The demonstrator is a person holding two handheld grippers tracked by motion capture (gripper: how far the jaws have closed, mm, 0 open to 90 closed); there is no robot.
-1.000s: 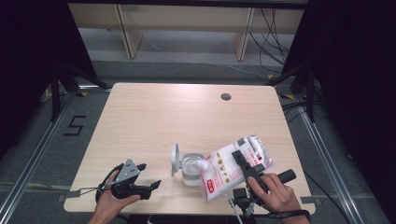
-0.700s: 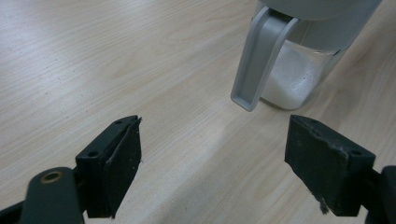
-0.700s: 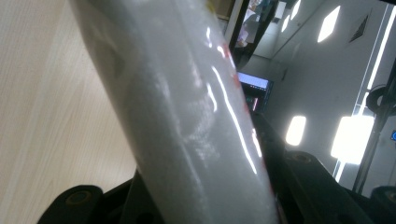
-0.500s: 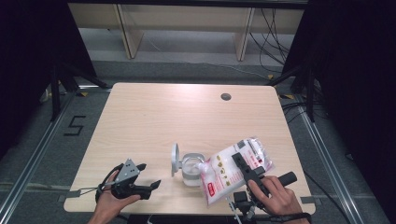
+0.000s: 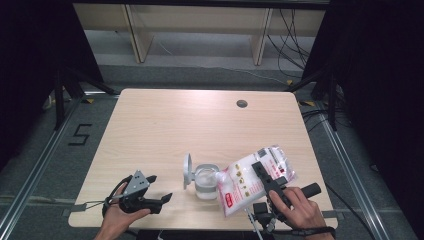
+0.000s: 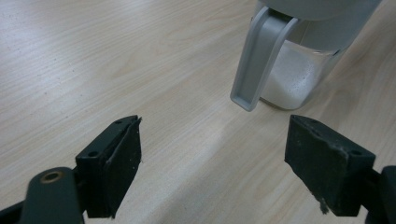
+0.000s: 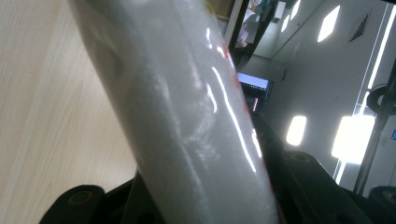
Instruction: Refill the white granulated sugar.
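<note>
Bag [image 5: 252, 177] of white granules, clear plastic with red print, sits lower right of centre in the high view, tilted with its lower-left corner over the mouth of the jar [image 5: 206, 181]. Work in hand looks like pouring the granules into that jar.

Right gripper [image 5: 267, 179]: jaws clamped across the bag's middle, one black jaw lying over the printed face. In the right gripper view the bag [image 7: 187, 116] runs up between the jaws as a rounded, glossy bulge, white contents packed against the film.

Handling, judged: soft and shifting, not stiff; contents will slump toward the low corner as it tips, so weight moves during the pour. Film looks slick, and a grip on the full belly can slide or squeeze granules out in a rush. Better hold is across the body, high of the spout corner, as now.

Jar: clear, small, just left of the bag, part-filled with white granules [image 6: 292, 79]. Its grey hinged lid [image 5: 188, 171] stands open on the left side; seen close at top of the left gripper view [image 6: 261, 56].

Left gripper [image 5: 159, 196]: lower left of the high view, jaws apart, nothing between them, resting near the table [image 5: 165, 125] edge and pointed at the jar.
</note>
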